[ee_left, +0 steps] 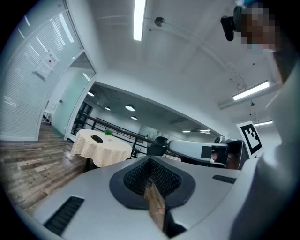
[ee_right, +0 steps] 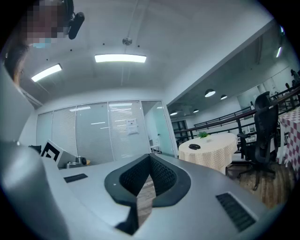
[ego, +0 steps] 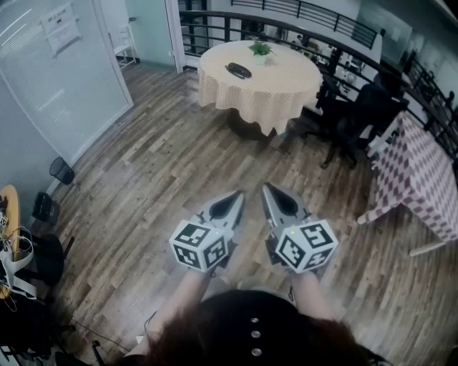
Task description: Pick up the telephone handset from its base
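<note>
The telephone [ego: 239, 70] is a dark, flat shape lying on a round table [ego: 265, 107] with a cream checked cloth, far across the room. It also appears small in the left gripper view [ee_left: 97, 138] and the right gripper view [ee_right: 194, 146]. My left gripper [ego: 238, 193] and right gripper [ego: 266, 187] are side by side in front of me over the wooden floor, well short of the table. Both point level toward it. The jaws of each meet at the tip with nothing between them, as the left gripper [ee_left: 150, 159] and right gripper [ee_right: 150, 157] show in their own views.
A small green plant [ego: 260, 48] stands on the round table behind the phone. Black office chairs [ego: 358, 114] sit to its right, and a pink checked table [ego: 422, 171] stands at the right edge. A glass wall [ego: 50, 71] runs along the left, with a black wastebasket [ego: 62, 170] beside it. A dark railing [ego: 300, 14] curves behind.
</note>
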{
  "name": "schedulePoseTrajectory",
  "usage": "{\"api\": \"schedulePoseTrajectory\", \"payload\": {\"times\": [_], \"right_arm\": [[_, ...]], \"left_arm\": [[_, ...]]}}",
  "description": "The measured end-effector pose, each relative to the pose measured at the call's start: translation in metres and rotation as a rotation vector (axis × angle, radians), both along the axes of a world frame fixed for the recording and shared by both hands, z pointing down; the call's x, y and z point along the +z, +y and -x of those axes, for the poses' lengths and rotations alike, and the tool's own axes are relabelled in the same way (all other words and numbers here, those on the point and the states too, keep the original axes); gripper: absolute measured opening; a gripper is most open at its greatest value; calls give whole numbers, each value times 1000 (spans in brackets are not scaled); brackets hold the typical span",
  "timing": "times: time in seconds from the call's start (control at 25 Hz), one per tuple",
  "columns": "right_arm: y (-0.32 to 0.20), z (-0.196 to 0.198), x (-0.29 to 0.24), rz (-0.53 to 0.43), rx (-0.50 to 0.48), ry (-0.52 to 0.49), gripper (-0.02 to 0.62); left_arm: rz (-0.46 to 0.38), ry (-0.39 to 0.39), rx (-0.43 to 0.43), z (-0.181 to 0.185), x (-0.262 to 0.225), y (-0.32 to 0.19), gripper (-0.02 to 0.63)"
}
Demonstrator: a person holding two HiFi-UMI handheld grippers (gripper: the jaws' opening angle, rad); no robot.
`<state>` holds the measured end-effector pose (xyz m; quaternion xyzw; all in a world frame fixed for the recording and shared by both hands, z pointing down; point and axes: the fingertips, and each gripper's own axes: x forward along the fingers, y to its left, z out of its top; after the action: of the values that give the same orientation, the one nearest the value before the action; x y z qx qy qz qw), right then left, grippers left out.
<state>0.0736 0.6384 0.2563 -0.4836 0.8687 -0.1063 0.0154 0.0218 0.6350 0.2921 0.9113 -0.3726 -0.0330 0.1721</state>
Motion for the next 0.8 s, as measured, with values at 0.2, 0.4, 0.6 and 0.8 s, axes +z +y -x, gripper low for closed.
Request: {"api": "schedulePoseTrajectory", "payload": {"times": [0.2,0.4,0.6,0.8], "right_arm": [[-2,7,5,-6,2,53,9],[-8,12,16,17,11,63,10],[-15,10,14,0,31,46,9],[-24,10,12,-14,41,21,10]], "left_arm": [[-10,-35,-10,3,4,-6,6],[-4,-51,-7,10,9,-14,6],[10,-43,-2,11,11,-21,6],[-8,-30,25,11,7,-30,6]]}}
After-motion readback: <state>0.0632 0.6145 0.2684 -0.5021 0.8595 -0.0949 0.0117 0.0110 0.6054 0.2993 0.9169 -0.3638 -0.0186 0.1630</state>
